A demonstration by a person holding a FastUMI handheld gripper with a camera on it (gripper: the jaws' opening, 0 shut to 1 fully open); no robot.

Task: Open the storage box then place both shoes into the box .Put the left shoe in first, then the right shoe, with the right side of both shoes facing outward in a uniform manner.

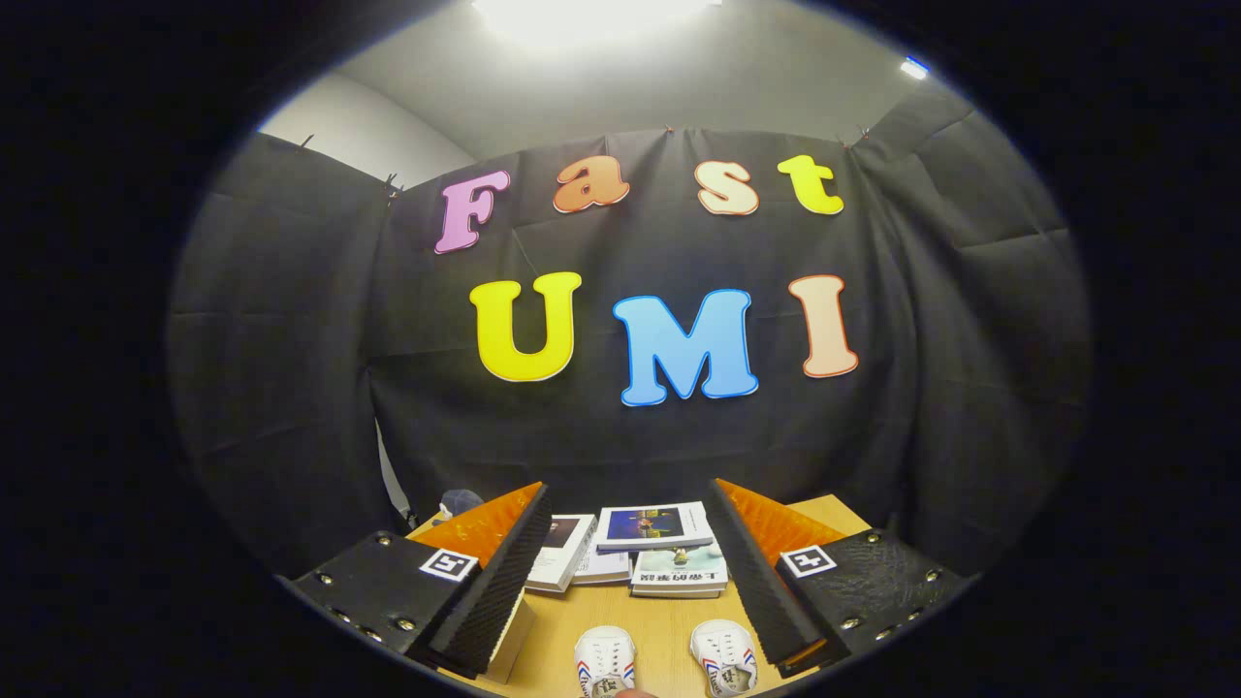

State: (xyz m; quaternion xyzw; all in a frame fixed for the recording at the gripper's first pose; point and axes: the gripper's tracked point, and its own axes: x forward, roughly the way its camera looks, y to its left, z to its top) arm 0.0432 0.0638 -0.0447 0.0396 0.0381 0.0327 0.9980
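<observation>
Two white shoes with red and blue side stripes stand side by side on the wooden table, toes pointing away from me: the left-hand shoe (604,659) and the right-hand shoe (724,656). They sit low between my fingers. My gripper (628,572) is open, its fingers spread wide above the table, with nothing between them. The left finger (494,572) and the right finger (751,572) flank the shoes and the books beyond.
Stacks of books (652,548) lie on the wooden table (659,620) beyond the shoes, against the black cloth wall. A white book or box edge (509,645) shows under the left finger. A small bluish object (459,502) sits at the table's far left corner.
</observation>
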